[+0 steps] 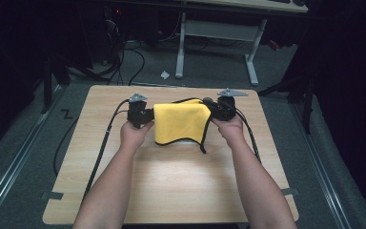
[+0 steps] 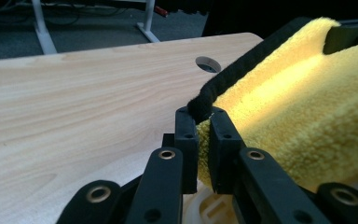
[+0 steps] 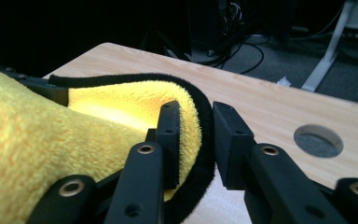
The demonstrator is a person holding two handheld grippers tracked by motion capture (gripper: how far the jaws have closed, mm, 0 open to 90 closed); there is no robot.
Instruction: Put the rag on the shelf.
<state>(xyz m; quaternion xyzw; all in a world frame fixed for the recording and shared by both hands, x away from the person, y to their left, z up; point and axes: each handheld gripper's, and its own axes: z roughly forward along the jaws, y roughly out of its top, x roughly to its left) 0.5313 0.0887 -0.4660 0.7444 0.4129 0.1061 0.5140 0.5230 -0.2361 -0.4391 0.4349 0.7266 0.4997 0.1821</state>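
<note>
The yellow fleece cloth with black trim (image 1: 181, 121) hangs stretched above the light wooden counter (image 1: 171, 186). Left gripper (image 1: 145, 117) fingers clench one edge; right gripper (image 1: 210, 109) fingers grasp the opposite edge.

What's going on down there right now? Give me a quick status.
Left gripper shut on yellow cloth; right gripper on its other edge, grip unclear. Cloth held between them above table. Nothing in the way.

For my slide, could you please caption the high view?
Two claws hold a yellow black-edged microfibre cloth above a light wooden table.
</note>
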